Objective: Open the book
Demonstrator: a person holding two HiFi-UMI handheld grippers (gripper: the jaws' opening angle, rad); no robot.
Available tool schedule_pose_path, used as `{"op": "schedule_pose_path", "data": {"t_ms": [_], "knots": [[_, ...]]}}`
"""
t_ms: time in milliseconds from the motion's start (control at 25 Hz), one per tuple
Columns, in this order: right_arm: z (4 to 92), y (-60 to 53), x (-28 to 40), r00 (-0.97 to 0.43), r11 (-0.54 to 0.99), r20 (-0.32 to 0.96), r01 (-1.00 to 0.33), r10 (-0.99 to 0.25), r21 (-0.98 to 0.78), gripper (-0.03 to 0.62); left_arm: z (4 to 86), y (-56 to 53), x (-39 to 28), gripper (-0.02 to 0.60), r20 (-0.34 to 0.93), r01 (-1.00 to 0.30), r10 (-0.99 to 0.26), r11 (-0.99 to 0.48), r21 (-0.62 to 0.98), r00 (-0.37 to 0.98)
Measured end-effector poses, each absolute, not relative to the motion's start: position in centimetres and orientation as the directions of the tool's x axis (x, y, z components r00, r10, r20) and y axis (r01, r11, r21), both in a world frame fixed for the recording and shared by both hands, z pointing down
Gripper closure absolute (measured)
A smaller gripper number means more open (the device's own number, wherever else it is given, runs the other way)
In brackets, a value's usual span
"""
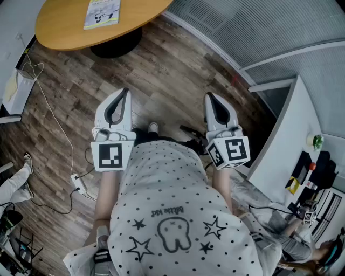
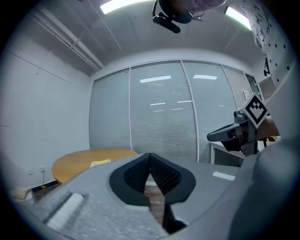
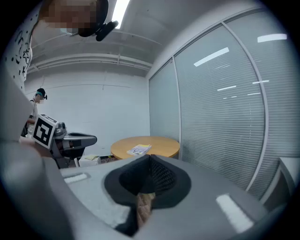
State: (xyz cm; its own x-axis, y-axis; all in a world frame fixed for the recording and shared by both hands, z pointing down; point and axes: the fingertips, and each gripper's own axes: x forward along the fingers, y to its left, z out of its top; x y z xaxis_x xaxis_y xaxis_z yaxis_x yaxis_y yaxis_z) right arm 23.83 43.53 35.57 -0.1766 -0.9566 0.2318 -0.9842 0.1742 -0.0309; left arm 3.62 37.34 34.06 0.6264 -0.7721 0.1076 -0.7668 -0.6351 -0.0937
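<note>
Book [image 1: 102, 13] lies closed on the round table [image 1: 59, 29], well apart from the person, so left gripper [image 1: 126, 91] and right gripper [image 1: 207, 96] are both pinched together, empty, pointing roughly toward it, likely awaiting approach.

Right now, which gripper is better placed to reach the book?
Left, likely: the left gripper is nearer the book on the round table; the right gripper sits farther. Both shut, neither close.

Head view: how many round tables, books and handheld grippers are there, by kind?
Round wooden table: 1
Book, lying closed on that table: 1
Grippers: 2, the left gripper and the right gripper
Total: 4
</note>
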Motion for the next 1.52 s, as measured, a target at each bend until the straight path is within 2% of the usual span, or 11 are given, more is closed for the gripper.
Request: {"op": "schedule_pose_path", "data": {"t_ms": [1000,1160,1520], "knots": [[36.0,43.3,24.5,-0.211,0.208,0.232,-0.977,-0.949,-0.04,0.589,34.0,37.6,5.0,0.572,0.092,-0.766,-0.772,-0.636,-0.097,0.629],[35.8,43.7,24.7,-0.199,0.189,0.207,-0.98,-0.958,-0.069,0.589,34.3,38.4,5.0,0.572,0.102,-0.762,-0.767,-0.641,-0.09,0.633],[36.8,43.2,24.1,-0.171,0.153,0.237,-0.984,-0.956,-0.092,0.589,35.1,37.5,3.6,0.572,0.128,-0.766,-0.768,-0.638,-0.075,0.627]]}}
